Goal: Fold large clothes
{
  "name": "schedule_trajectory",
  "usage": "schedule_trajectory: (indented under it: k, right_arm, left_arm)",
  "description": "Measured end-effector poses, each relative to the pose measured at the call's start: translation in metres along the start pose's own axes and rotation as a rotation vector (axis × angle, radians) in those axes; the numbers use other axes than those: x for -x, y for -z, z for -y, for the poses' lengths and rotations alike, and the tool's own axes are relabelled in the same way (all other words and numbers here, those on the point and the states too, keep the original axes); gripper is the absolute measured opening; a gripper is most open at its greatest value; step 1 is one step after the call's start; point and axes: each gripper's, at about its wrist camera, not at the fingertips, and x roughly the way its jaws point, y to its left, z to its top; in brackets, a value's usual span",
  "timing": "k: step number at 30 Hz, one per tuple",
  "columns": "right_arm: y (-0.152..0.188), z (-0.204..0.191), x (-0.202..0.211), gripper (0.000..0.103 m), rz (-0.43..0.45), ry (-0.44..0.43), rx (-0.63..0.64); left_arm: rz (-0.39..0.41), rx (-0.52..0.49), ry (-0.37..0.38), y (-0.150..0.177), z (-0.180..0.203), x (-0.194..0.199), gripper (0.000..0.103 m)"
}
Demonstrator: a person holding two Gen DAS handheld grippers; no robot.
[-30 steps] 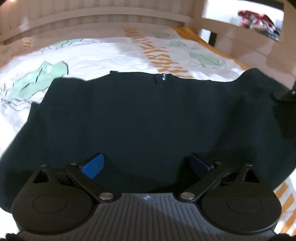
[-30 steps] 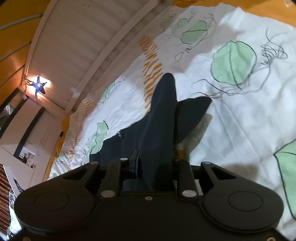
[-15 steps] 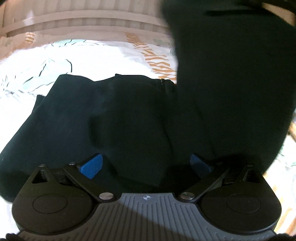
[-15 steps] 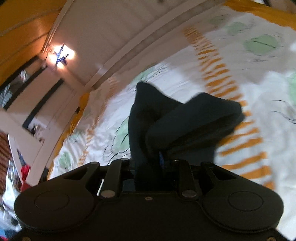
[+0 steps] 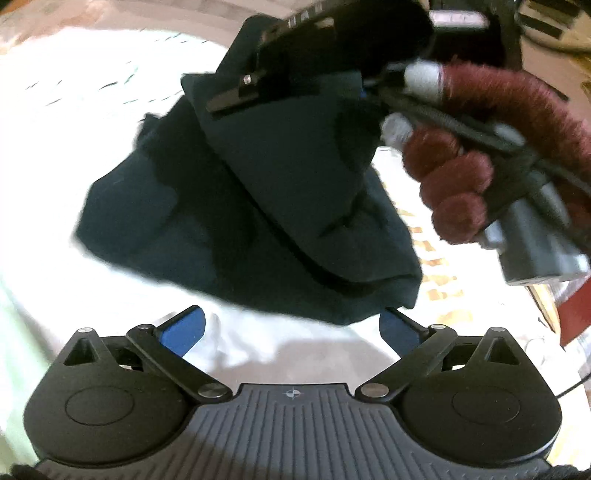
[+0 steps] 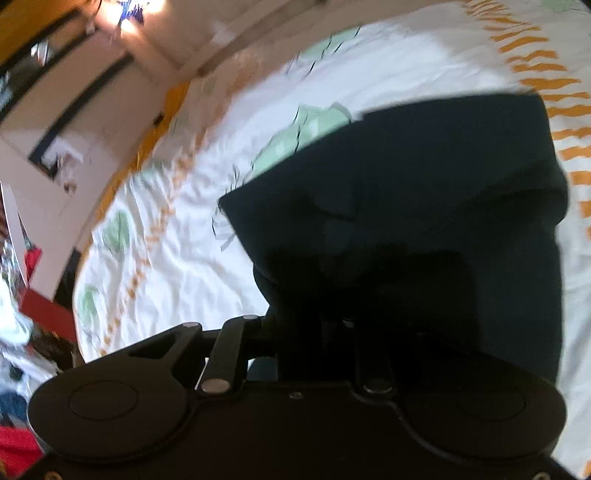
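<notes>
1. Fingers of the left gripper stand spread wide, blue pads facing each other with nothing between them; bare bedsheet shows through the gap.
2. Fingers of the right gripper are drawn close together and pinch a bunched fold of the dark garment. The pads themselves are buried in the cloth and cannot be seen in the right wrist view.
3. The dark garment lies partly on the bed, just beyond the left gripper's fingertips, and partly raised: one portion is lifted by the right gripper and drapes down over the portion resting on the sheet.
4. In the left wrist view the right gripper appears at the top, above the garment, with cloth hanging from its fingers.
5. A gloved hand in dark red knit, with white fingertips, wraps the right gripper's handle at the right of that view.
6. The bedsheet is white with green leaf shapes and orange stripe marks; it surrounds the garment on all visible sides.
7. Both views are blurred. Garment type and which edge is gripped cannot be told.
8. A bright lamp glows at the top left of the right wrist view, beyond the bed.
</notes>
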Motion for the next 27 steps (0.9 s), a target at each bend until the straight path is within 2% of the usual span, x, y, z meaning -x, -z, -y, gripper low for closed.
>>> schedule_trajectory:
  k: [4,7,9,13,16,18,22,27]
  right_arm:
    - [0.006,0.007,-0.018,0.039,-0.049,-0.045,0.016]
    - [0.009,0.009,-0.009,0.061,-0.032,-0.134,0.039]
    - [0.009,0.006,0.002,0.082,-0.019,-0.215,0.058]
    - [0.006,0.001,0.031,0.085,0.025,-0.316,0.102]
    - [0.002,0.003,0.062,0.085,0.091,-0.413,0.102]
    - [0.0,0.01,0.088,0.085,0.138,-0.446,0.087]
    - [0.004,0.027,0.135,0.085,0.238,-0.415,0.112]
    - [0.023,0.06,0.172,0.082,0.367,-0.192,0.141]
  left_arm:
    - [0.02,0.055,0.002,0.0,-0.011,0.014,0.102]
    - [0.032,0.038,-0.016,-0.001,-0.01,0.025,0.102]
    - [0.037,0.013,-0.018,-0.002,-0.006,0.03,0.102]
    - [0.069,-0.062,-0.027,0.001,0.01,0.044,0.102]
    - [0.102,-0.117,-0.034,0.001,0.025,0.053,0.102]
    - [0.128,-0.156,-0.035,-0.001,0.037,0.057,0.102]
    - [0.182,-0.256,-0.019,-0.002,0.063,0.065,0.102]
    - [0.213,-0.378,0.005,-0.005,0.093,0.05,0.102]
